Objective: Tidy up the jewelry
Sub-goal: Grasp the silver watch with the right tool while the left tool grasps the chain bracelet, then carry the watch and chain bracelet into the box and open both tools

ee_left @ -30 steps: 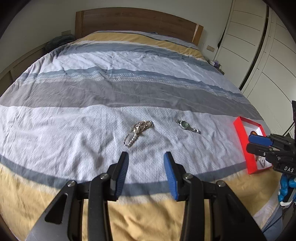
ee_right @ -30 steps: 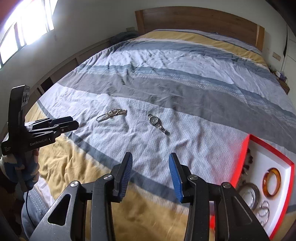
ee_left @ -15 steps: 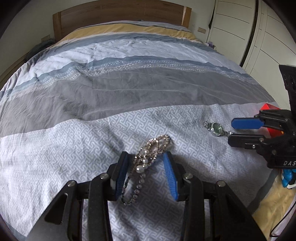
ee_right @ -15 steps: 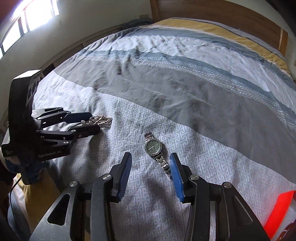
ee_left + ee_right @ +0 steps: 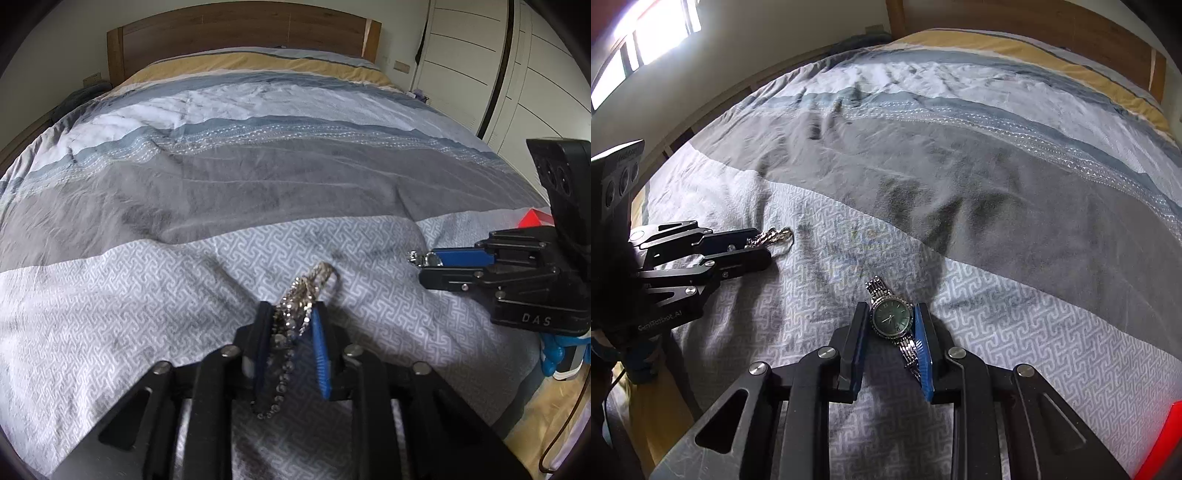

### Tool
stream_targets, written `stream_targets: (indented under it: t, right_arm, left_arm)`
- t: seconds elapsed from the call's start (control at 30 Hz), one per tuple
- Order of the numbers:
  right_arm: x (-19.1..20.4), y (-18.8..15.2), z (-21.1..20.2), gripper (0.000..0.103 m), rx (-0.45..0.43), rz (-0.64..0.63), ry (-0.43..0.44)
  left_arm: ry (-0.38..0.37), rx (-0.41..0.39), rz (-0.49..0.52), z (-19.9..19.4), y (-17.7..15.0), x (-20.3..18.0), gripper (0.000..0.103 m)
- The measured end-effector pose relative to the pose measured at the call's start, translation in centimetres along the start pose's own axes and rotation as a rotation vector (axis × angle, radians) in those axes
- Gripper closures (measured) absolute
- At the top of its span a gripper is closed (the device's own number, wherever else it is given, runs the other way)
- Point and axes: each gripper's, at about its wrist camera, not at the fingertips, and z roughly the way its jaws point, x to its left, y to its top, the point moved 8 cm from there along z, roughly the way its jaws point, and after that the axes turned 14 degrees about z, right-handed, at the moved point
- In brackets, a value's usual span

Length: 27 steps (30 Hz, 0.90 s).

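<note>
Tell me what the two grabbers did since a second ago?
Both went forward and down to the bed. The left gripper closed around the chain; the right gripper closed around the watch. A second ago both hung open, back from the jewelry. Chain and watch still lie in their spots on the cover.

The bedspread (image 5: 229,192) stretches bare from the two grippers up to the headboard (image 5: 240,33), so that whole far half gives open passage. Toward the foot edge the left gripper (image 5: 291,317), its fingers pressed on the chain necklace (image 5: 306,291), and the right gripper (image 5: 892,325), straddling the watch (image 5: 891,318), sit near each other with an open strip of cloth between. What seems to be a red box (image 5: 535,218) stands just behind the right gripper, by the bed's right edge.
</note>
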Motion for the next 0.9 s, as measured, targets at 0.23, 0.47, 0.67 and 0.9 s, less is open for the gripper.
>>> stream_targets:
  t: [0.23,0.47,0.67,0.9]
  right_arm:
    - [0.2,-0.9,-3.3,0.079,-0.044,0.037,0.02]
    - [0.7,-3.0,-9.2,0.079,-0.082,0.054,0.038]
    - [-0.3,-5.2,-15.1,0.079,-0.127,0.066,0.026]
    - [-5.9,-7.5,-22.3,0.079,-0.193,0.122,-0.045]
  left_arm:
    - [0.01,-0.006,-0.03,-2.4,0.0,-0.8,0.09]
    - [0.003,-0.039,-0.049,-7.0,0.6,-3.2,0.09]
    - [-0.009,-0.072,-0.021,-11.3,1.9,-6.8,0.09]
    - [-0.093,-0.113,0.027,-13.3,5.5,-14.7,0.09]
